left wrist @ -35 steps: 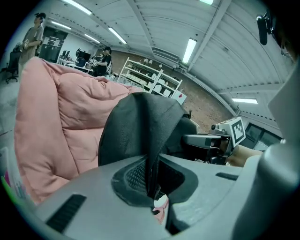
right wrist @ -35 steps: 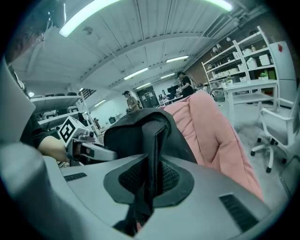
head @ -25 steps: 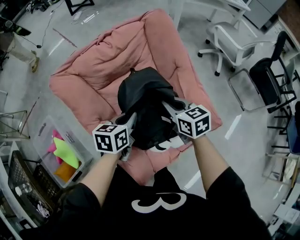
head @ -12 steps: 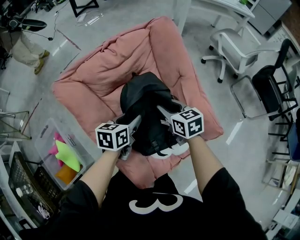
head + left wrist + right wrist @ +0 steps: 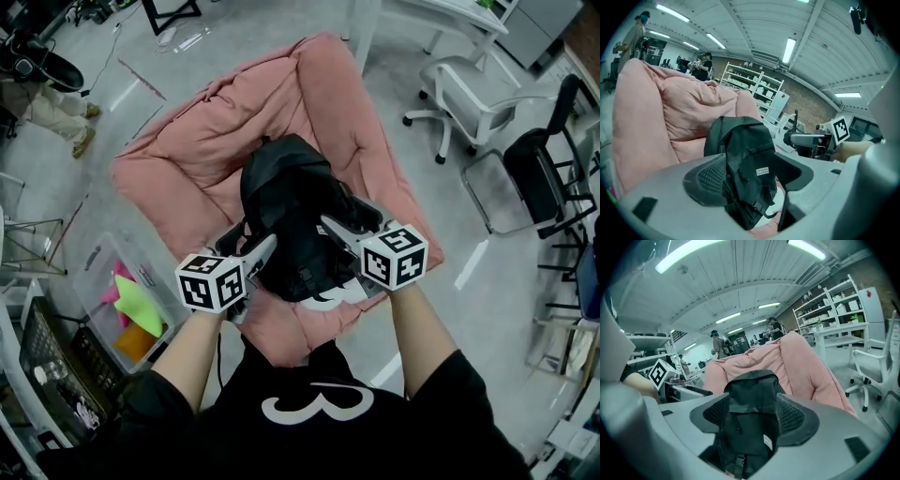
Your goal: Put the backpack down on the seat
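A black backpack point(image 5: 289, 220) rests upright on the big pink cushioned seat point(image 5: 197, 141), leaning toward its back. In the head view my left gripper point(image 5: 253, 258) is at the pack's near left side and my right gripper point(image 5: 339, 230) at its near right. Both sets of jaws are opening and stand wide. In the left gripper view the backpack point(image 5: 743, 159) still shows between the spread jaws of the left gripper point(image 5: 754, 180), with the pads off it. The right gripper view has the backpack point(image 5: 750, 437) between the parted jaws of the right gripper point(image 5: 757, 420), not squeezed.
A clear plastic bin point(image 5: 89, 281) with bright pink and yellow items sits on the floor left of the seat, with a black crate point(image 5: 52, 375) nearer me. White office chairs point(image 5: 469, 94) and a black chair point(image 5: 539, 164) stand at the right. A person point(image 5: 42, 89) is at far left.
Both grippers' jaws have spread from nearly shut to wide and let go of the backpack. The pack now sits on the pink seat. The left gripper has drawn back slightly toward me.
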A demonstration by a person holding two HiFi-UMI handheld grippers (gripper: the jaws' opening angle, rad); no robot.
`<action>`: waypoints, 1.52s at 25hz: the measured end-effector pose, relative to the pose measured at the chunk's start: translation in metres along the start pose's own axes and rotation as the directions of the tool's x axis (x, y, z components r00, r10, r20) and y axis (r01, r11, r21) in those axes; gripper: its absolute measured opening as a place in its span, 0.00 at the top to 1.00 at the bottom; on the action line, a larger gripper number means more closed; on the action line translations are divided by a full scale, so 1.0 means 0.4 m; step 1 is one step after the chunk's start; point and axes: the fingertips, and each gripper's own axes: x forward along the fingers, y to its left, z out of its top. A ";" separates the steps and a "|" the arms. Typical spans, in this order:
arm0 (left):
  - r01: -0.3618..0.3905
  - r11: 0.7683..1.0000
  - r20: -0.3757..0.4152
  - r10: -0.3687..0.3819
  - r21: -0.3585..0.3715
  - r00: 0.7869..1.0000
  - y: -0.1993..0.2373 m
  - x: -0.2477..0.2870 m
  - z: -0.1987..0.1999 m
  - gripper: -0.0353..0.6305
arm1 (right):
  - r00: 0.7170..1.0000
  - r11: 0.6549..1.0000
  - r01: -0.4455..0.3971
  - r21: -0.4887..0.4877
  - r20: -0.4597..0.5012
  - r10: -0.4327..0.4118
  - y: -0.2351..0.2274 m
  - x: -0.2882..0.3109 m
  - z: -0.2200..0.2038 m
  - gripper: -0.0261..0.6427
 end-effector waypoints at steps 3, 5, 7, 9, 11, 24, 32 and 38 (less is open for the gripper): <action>0.034 0.999 -0.003 -0.034 0.036 0.999 -0.063 -0.046 -0.012 0.49 | 1.000 1.000 -0.013 0.013 -0.023 0.013 0.029 -0.067 -0.013 0.52; 0.052 0.998 -0.013 -0.051 0.043 0.999 -0.106 -0.074 -0.025 0.49 | 0.999 1.000 -0.025 0.019 -0.037 0.026 0.054 -0.109 -0.025 0.53; 0.068 0.997 -0.024 -0.067 0.039 0.997 -0.152 -0.101 -0.039 0.50 | 0.995 0.995 -0.091 0.037 -0.029 0.092 0.102 -0.149 -0.026 0.53; 0.098 0.995 -0.005 -0.097 0.025 0.995 -0.206 -0.137 -0.039 0.52 | 0.985 0.984 -0.174 0.030 -0.006 0.175 0.167 -0.197 -0.017 0.54; 0.141 0.990 0.036 -0.142 0.020 0.989 -0.270 -0.182 -0.023 0.56 | 0.970 0.970 -0.242 -0.021 0.025 0.243 0.231 -0.261 0.005 0.57; 0.238 0.967 0.256 -0.254 0.093 0.933 -0.506 -0.442 0.108 0.94 | 0.910 0.921 -0.375 -0.104 0.150 0.387 0.414 -0.484 0.145 0.95; 0.244 0.961 0.243 -0.269 0.130 0.932 -0.528 -0.423 0.112 0.94 | 0.907 0.922 -0.367 -0.123 0.173 0.384 0.413 -0.496 0.164 0.95; 0.235 0.960 0.215 -0.264 0.150 0.940 -0.520 -0.387 0.113 0.94 | 0.916 0.931 -0.345 -0.121 0.173 0.362 0.376 -0.480 0.157 0.95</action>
